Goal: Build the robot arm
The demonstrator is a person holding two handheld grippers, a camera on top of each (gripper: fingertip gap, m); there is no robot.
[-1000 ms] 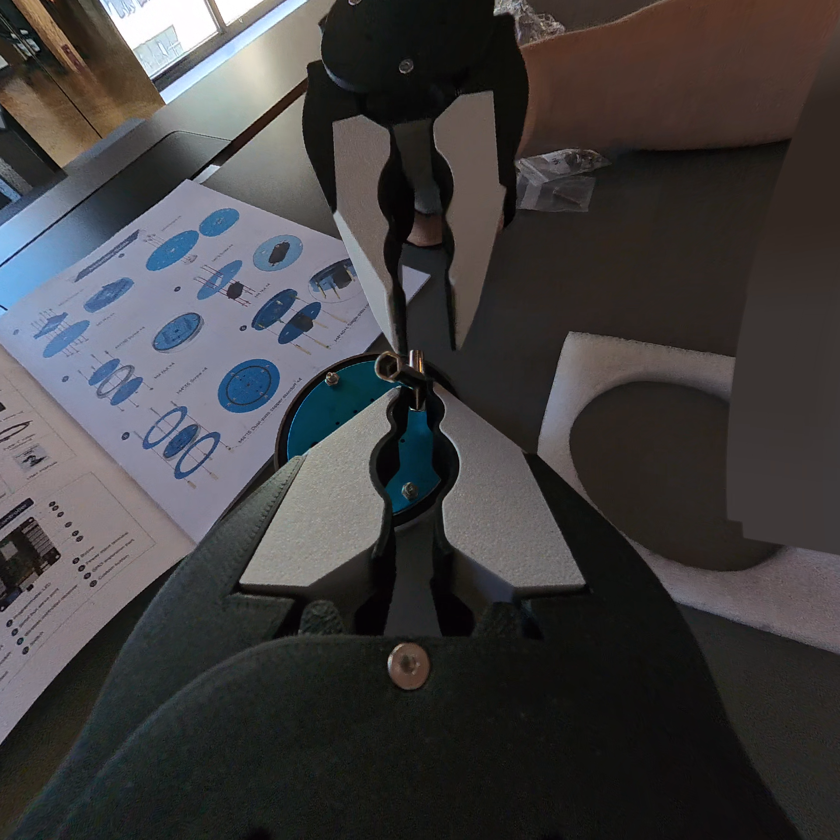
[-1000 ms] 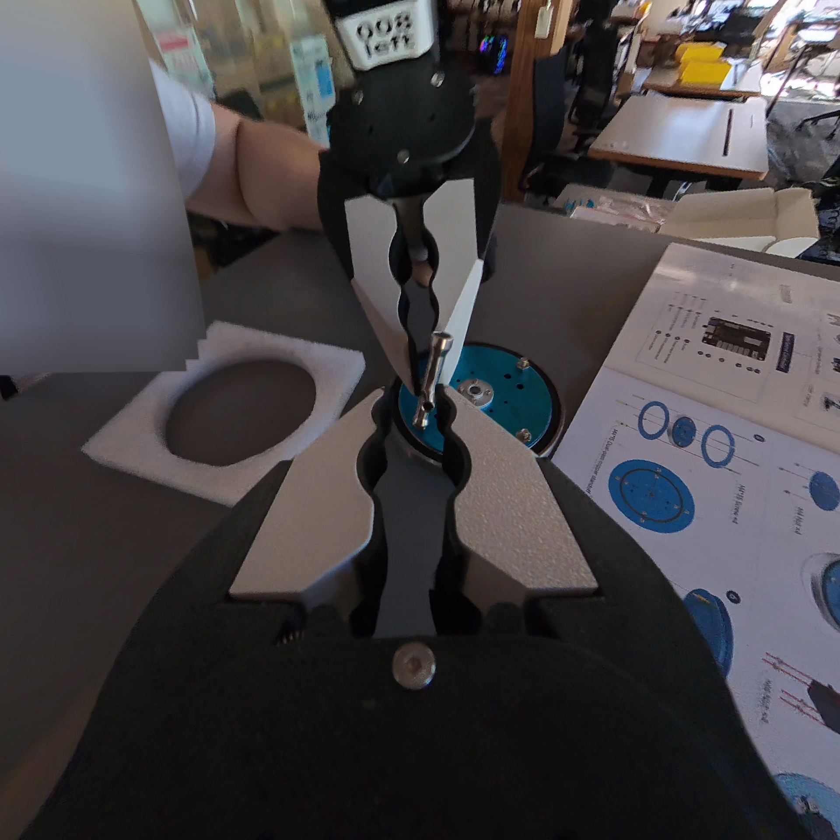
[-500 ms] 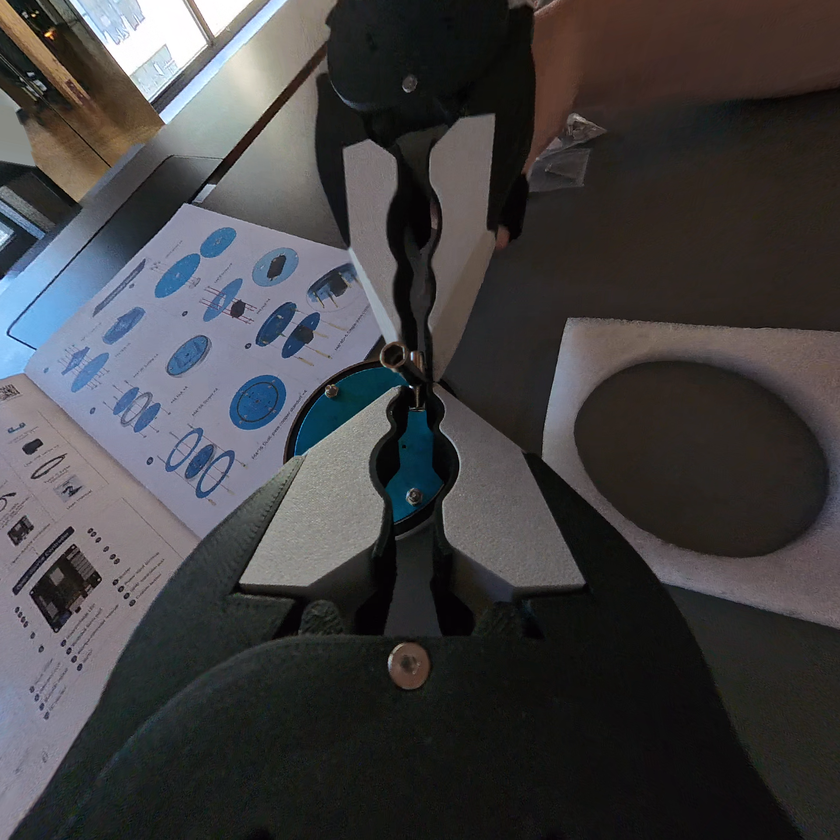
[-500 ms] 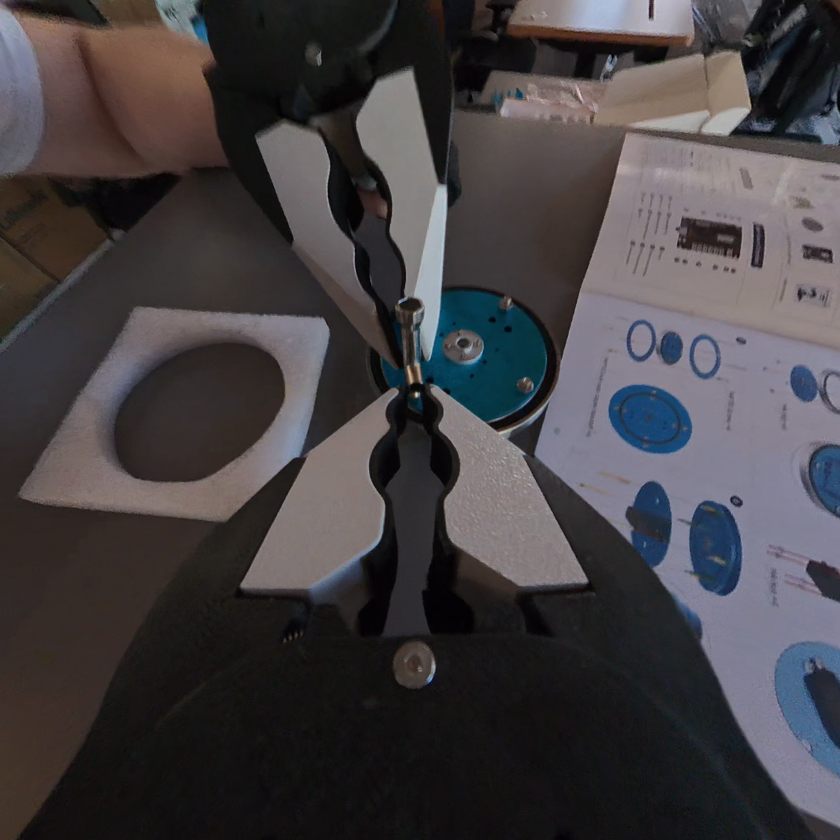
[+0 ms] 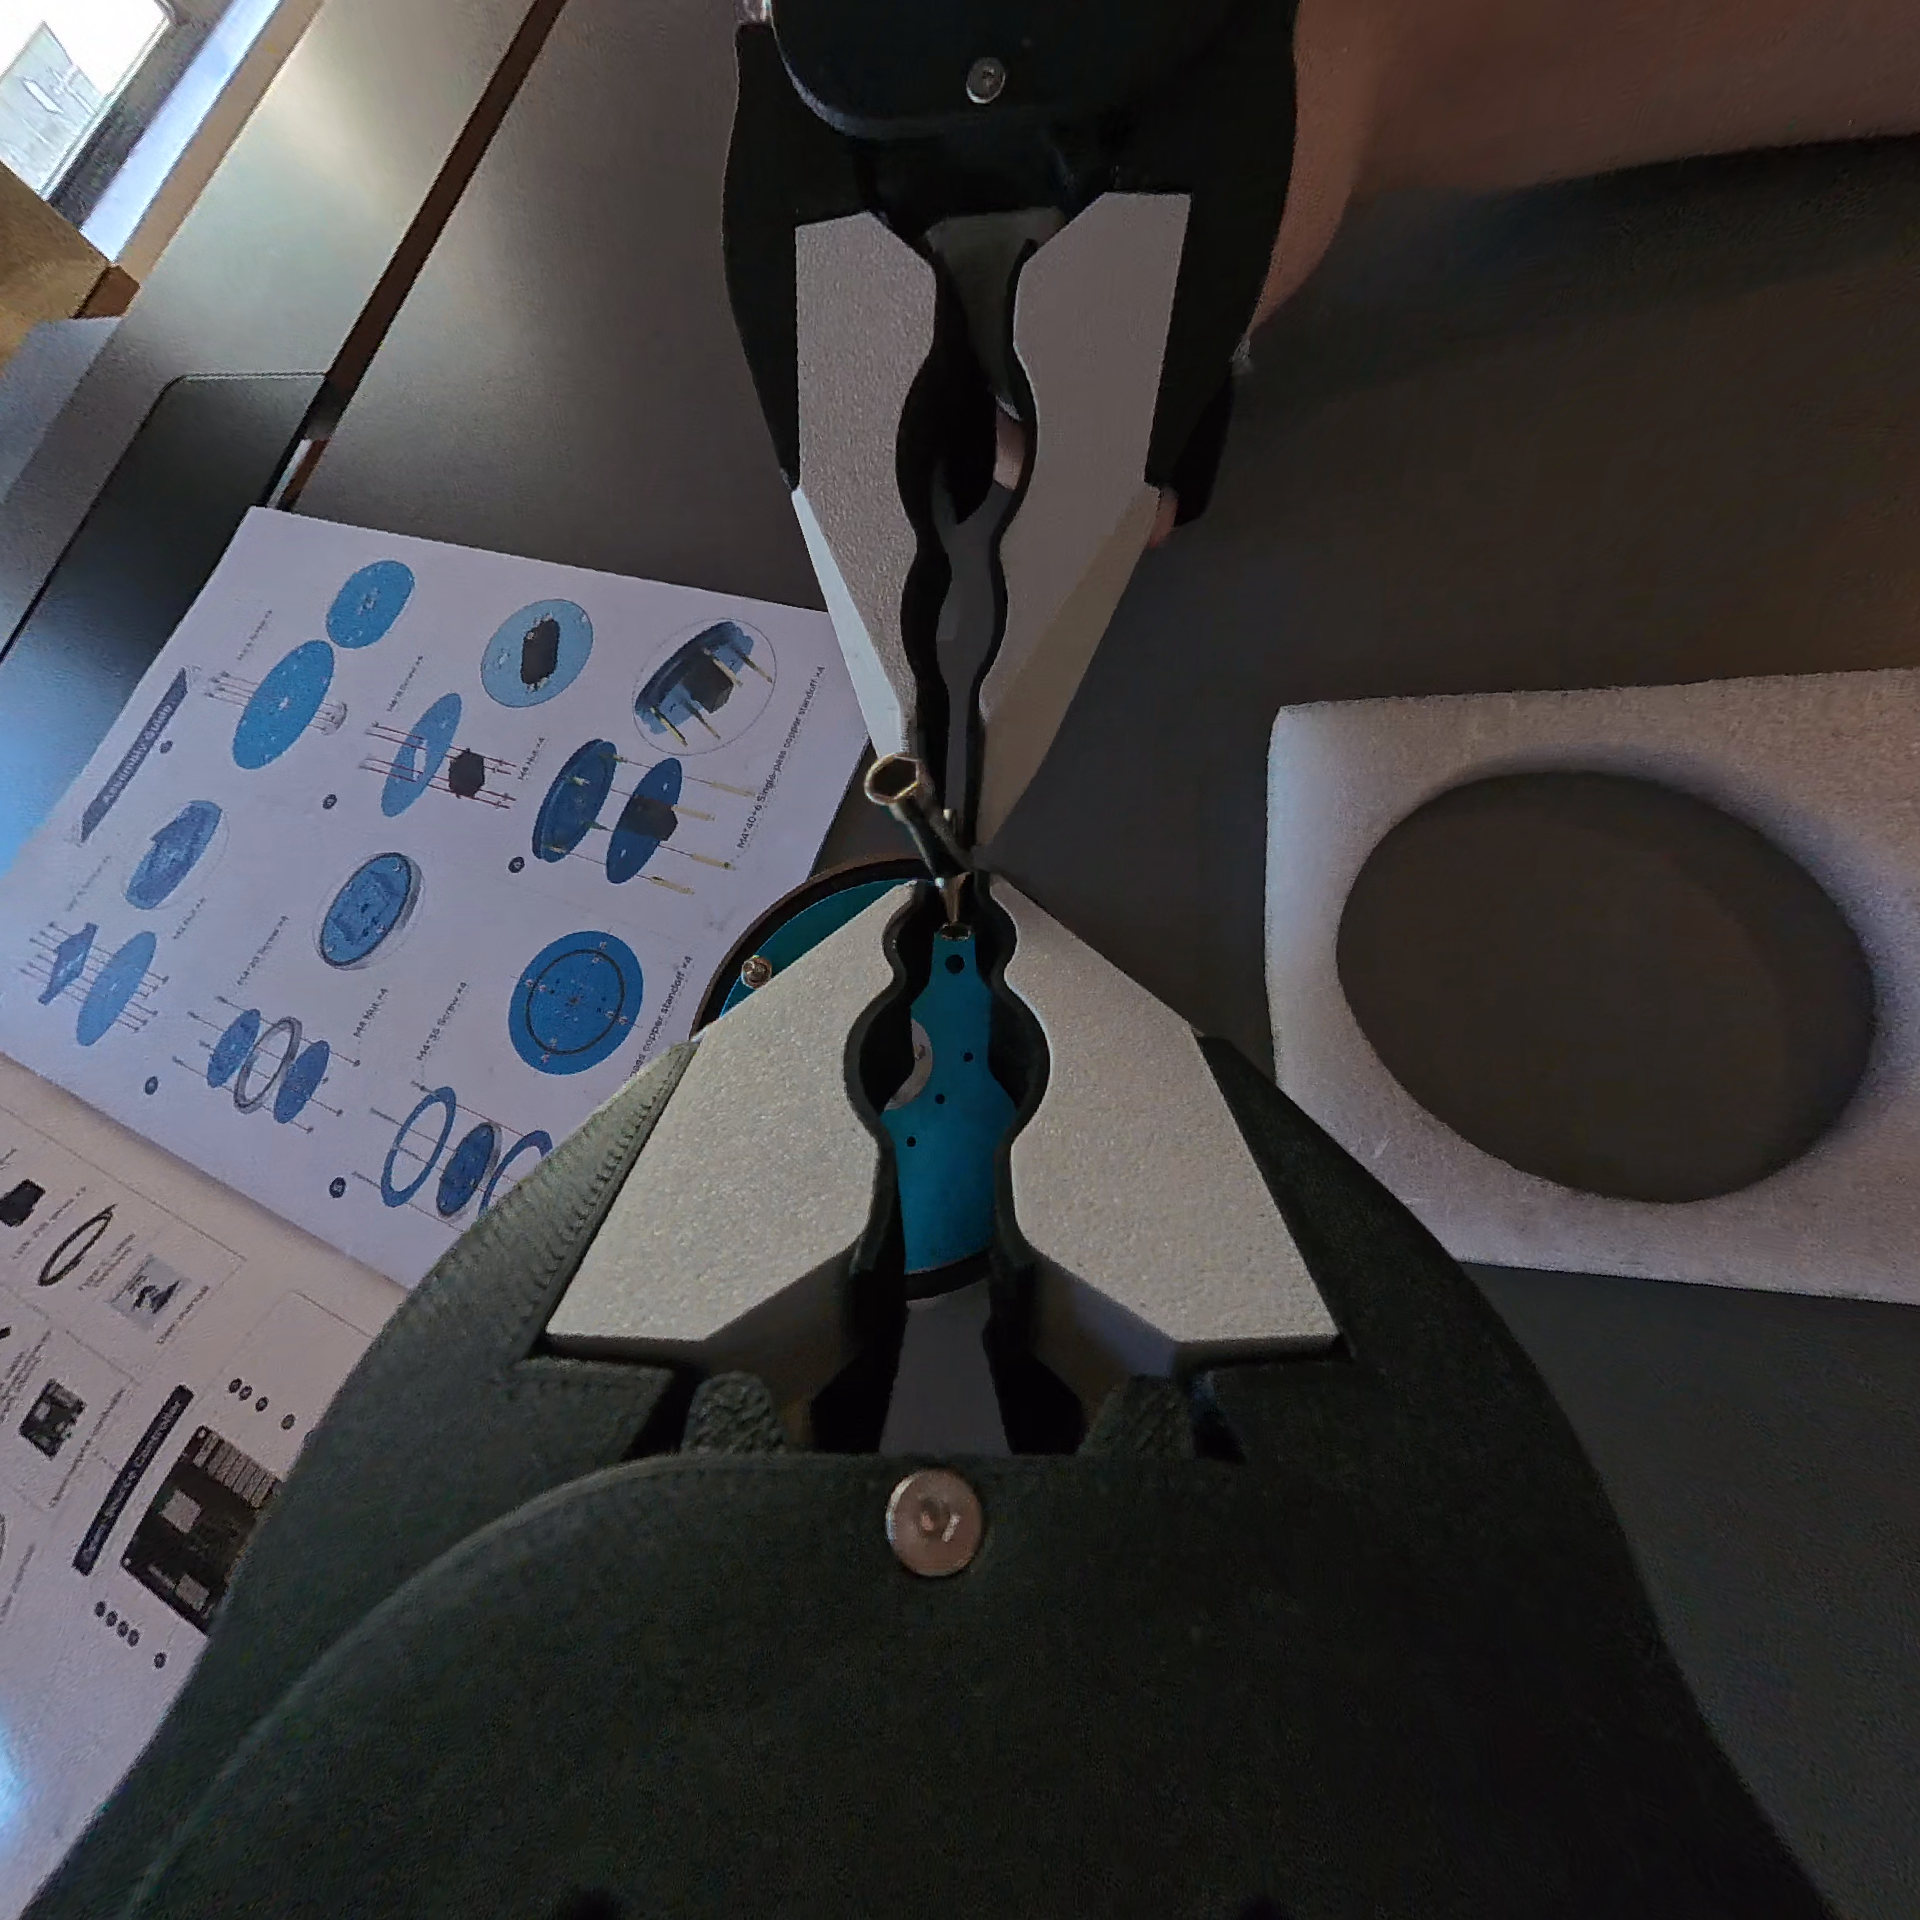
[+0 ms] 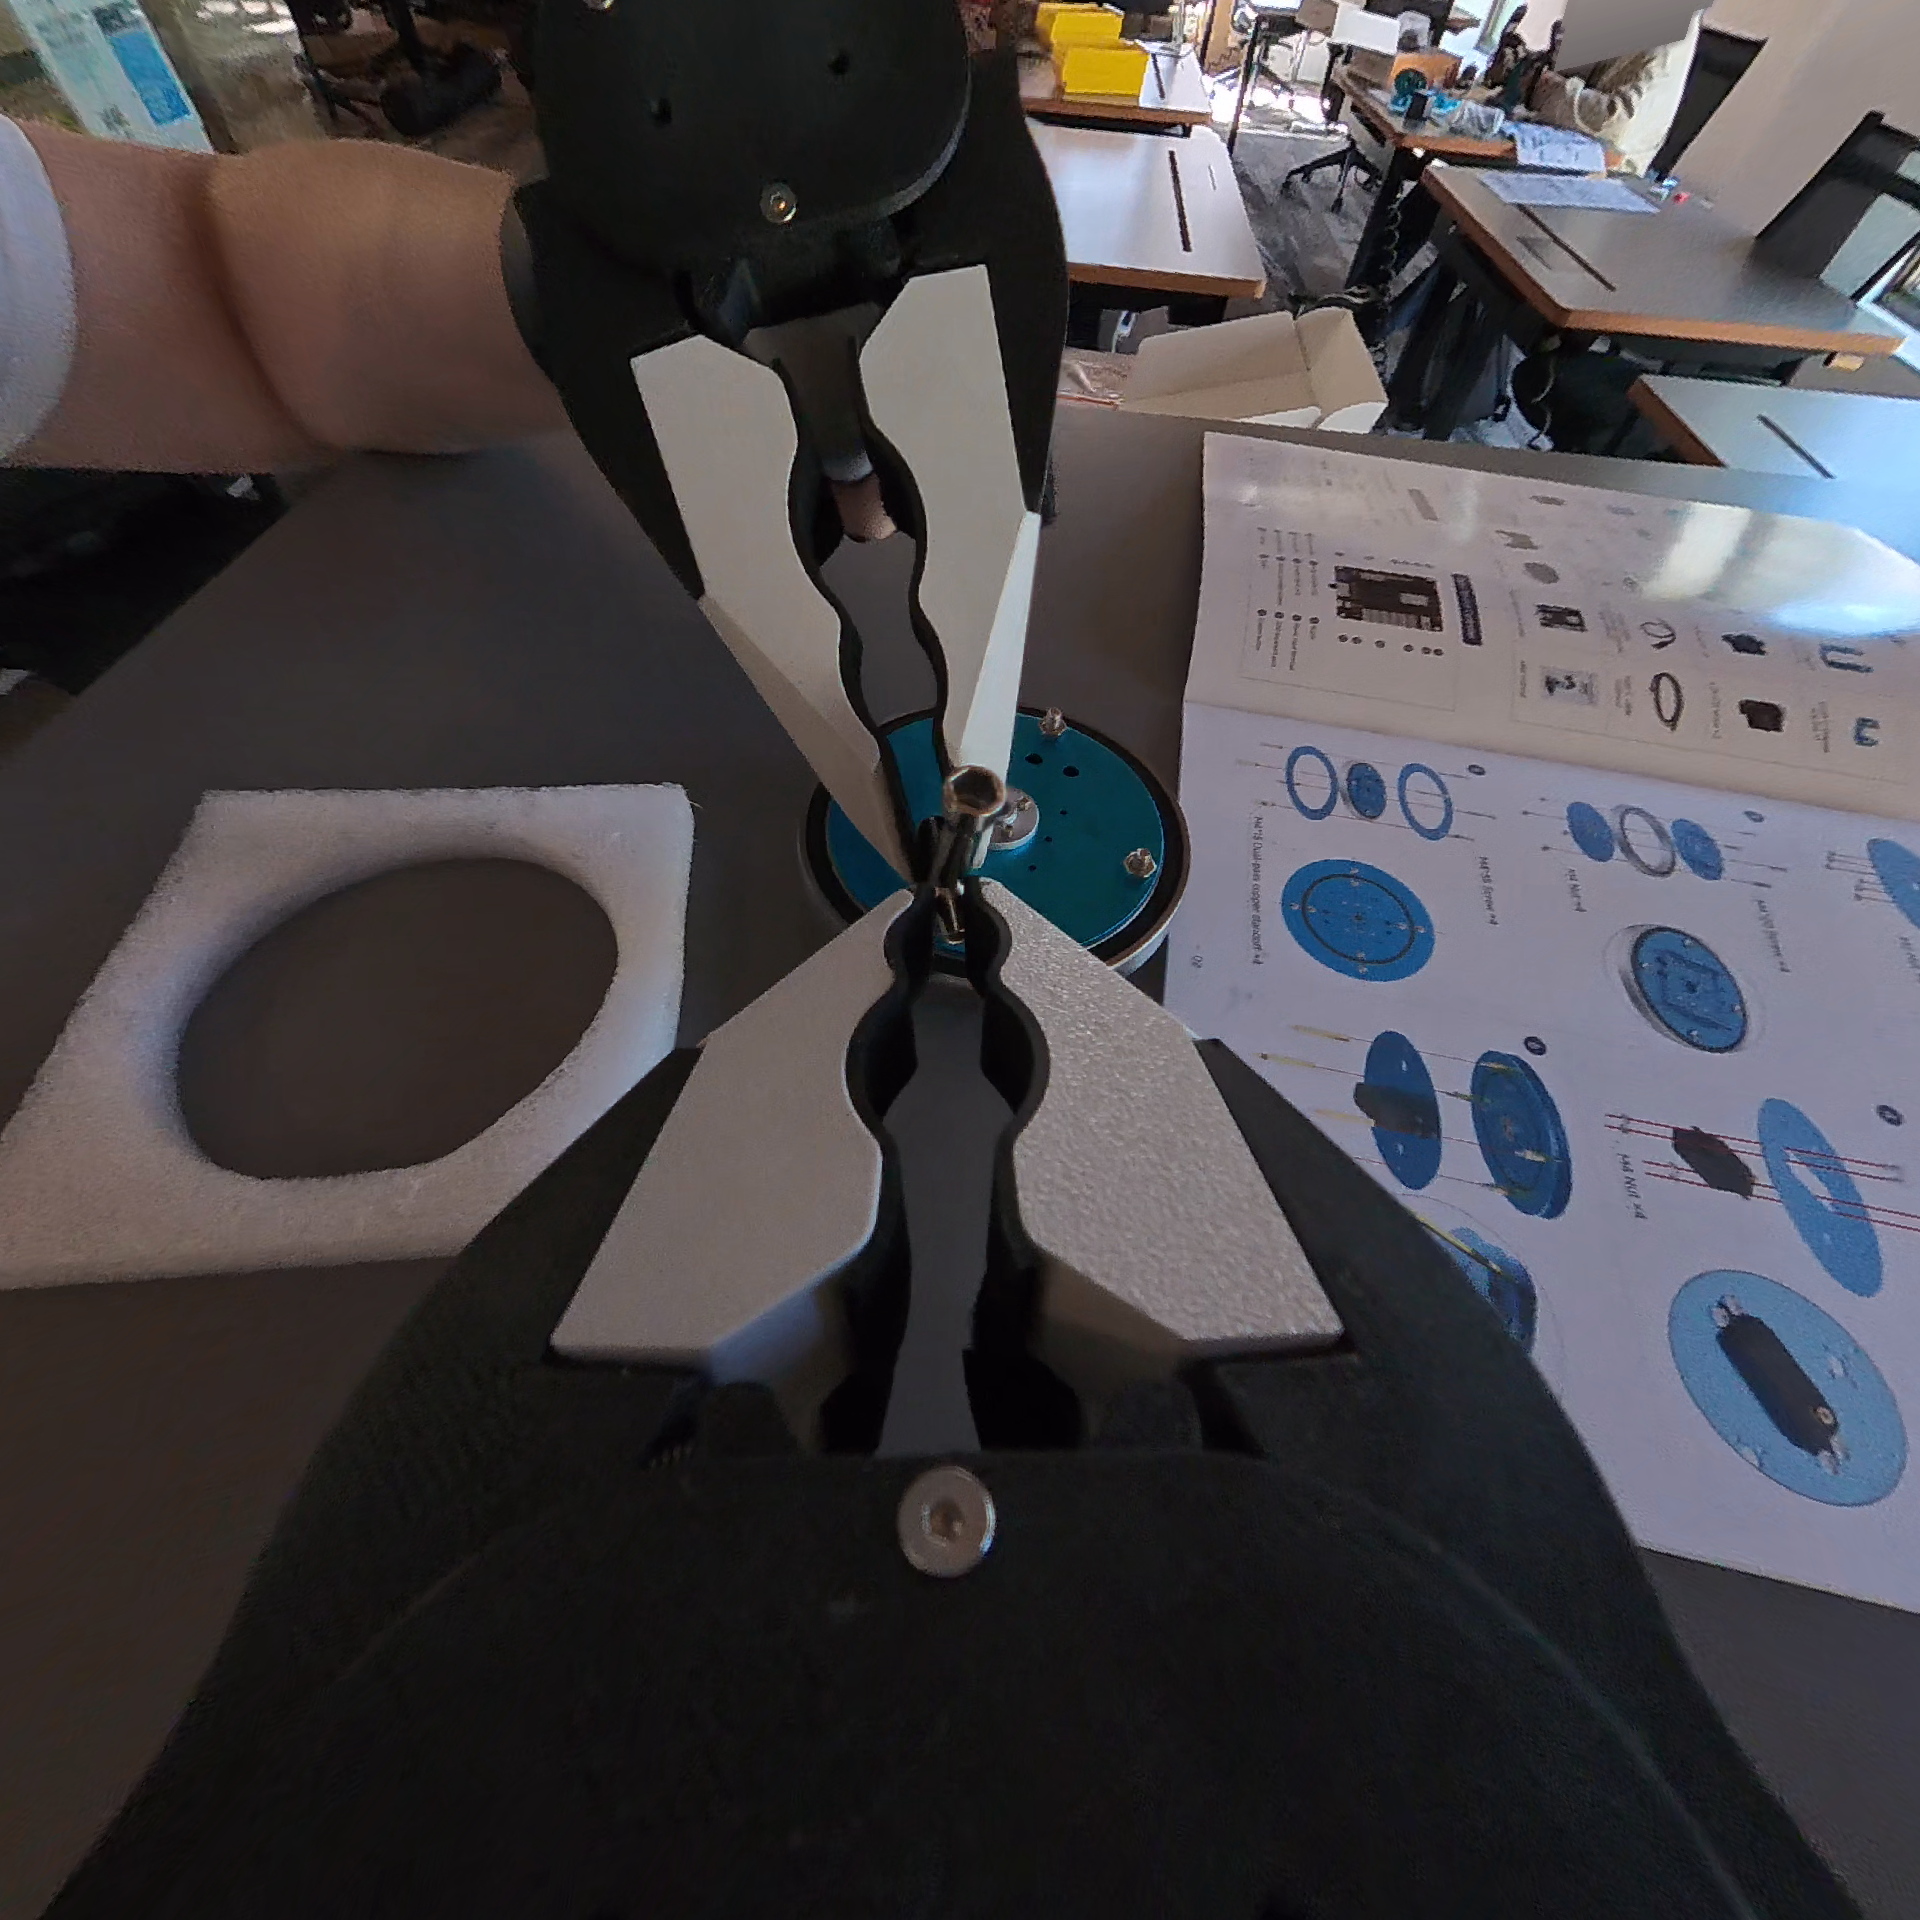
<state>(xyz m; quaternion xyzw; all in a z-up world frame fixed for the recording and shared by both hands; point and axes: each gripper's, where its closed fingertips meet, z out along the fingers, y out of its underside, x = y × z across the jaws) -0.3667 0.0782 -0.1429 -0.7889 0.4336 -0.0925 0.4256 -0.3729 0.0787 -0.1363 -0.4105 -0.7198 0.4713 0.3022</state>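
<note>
My two grippers meet tip to tip above a round blue disc [image 5: 940,1174] on the dark table. A small metal hex standoff [image 5: 896,781] stands tilted between the tips, hollow hex end up. My left gripper [image 5: 951,896] is shut on its thin lower end. My right gripper [image 5: 951,821] comes from the far side and is shut on its dark middle. In the right wrist view, my right gripper [image 6: 943,899] pinches the standoff [image 6: 968,795] near its bottom, and the left gripper [image 6: 920,831] closes on it from above. The blue disc [image 6: 1070,831] carries several small nuts and a central hub.
A white foam square with a round cut-out [image 5: 1309,935] lies beside the disc and also shows in the right wrist view [image 6: 125,1195]. A printed sheet with blue diagrams [image 5: 416,831] lies on the other side [image 6: 1558,935]. A person's forearm [image 6: 260,312] holds the far gripper. An open cardboard box [image 6: 1247,364] sits behind. Only a small space, under 4 cm, lies between the two pairs of fingers.
My right gripper's fingers, slightly apart a second ago, have closed on the standoff. Both grippers have tilted and drawn closer, and the standoff now leans more.
</note>
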